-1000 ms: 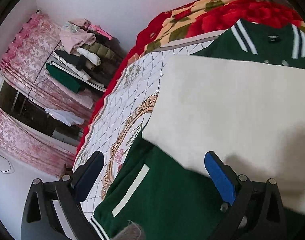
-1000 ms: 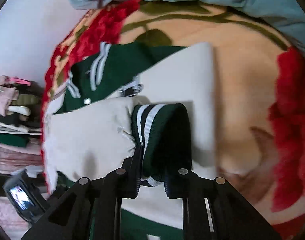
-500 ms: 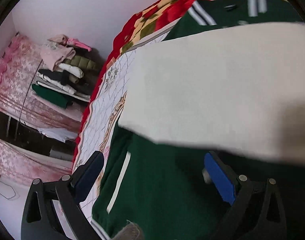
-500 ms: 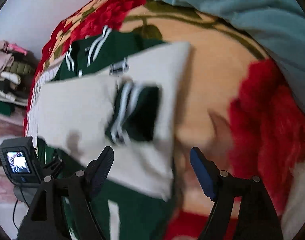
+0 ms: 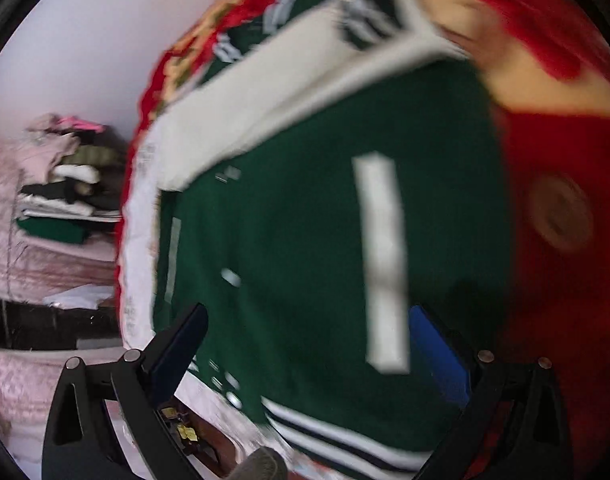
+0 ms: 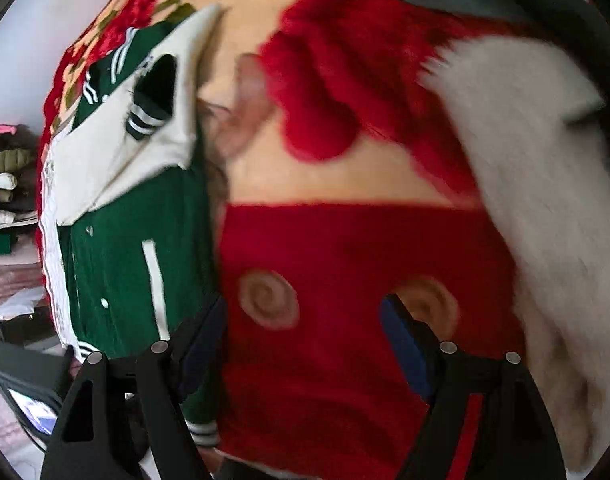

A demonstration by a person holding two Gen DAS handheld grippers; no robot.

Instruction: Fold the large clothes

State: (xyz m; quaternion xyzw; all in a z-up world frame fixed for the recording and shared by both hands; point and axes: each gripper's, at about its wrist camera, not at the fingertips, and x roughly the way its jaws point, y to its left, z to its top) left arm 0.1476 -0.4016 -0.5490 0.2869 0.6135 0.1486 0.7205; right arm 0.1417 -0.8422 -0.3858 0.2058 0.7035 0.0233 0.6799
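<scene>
While my left gripper (image 5: 305,354) and right gripper (image 6: 305,332) are gaping wide and holding nothing, the green jacket (image 5: 325,220) is lying on the red floral blanket (image 6: 345,272), folded clothes (image 5: 65,184) stacked by the wall.

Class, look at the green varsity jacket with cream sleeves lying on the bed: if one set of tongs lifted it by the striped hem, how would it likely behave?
The green varsity jacket with cream sleeves would probably sag and drape, since its cream sleeve already lies folded flat across the body. Its thick-looking fabric suggests some weight. The ribbed striped hem likely gives decent grip.
</scene>
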